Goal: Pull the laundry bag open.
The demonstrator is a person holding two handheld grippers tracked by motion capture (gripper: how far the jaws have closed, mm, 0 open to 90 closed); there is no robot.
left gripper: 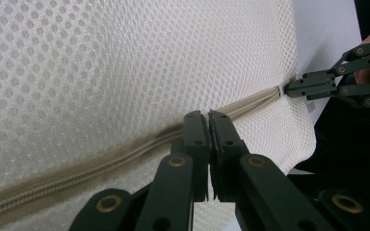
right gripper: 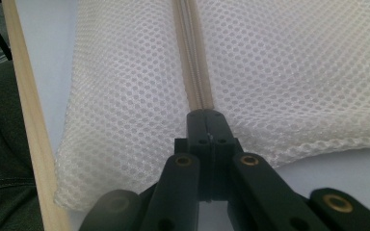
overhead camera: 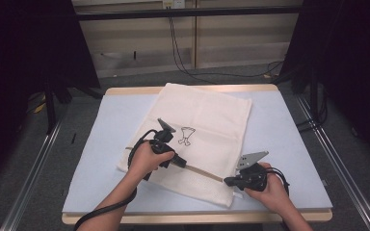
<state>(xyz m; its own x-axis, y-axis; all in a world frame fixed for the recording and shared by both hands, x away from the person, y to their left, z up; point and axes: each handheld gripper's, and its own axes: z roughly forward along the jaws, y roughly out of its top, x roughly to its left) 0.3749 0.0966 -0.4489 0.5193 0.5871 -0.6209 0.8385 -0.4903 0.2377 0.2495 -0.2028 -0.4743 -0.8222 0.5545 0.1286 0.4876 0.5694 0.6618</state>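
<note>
A white mesh laundry bag (overhead camera: 197, 139) lies flat on the pale blue table (overhead camera: 289, 144), turned at a slant, with a small black line drawing (overhead camera: 186, 135) printed near its middle. A beige zipper (overhead camera: 203, 172) runs along the bag's near side, from the left hand toward the right.

The left gripper (overhead camera: 182, 163) rests on the bag partway along the zipper. In the left gripper view its jaws are pressed together, only a thin slit between the pads, and their tips (left gripper: 208, 126) sit right on the zipper (left gripper: 125, 156), where the tape looks darker. Whether they pinch the slider or only the tape I cannot tell, as the tips cover that spot.

The right gripper (overhead camera: 230, 181) lies at the bag's near right corner, at the zipper's end. In the right gripper view its jaws (right gripper: 206, 126) are likewise closed tight, pinching the end of the zipper (right gripper: 191, 62), with the mesh (right gripper: 125, 106) bulging out on either side. The left gripper view shows the same grip from farther off (left gripper: 289, 88), at the bag's edge. The wooden rim of the table (right gripper: 26, 110) runs beside the bag there.
</note>
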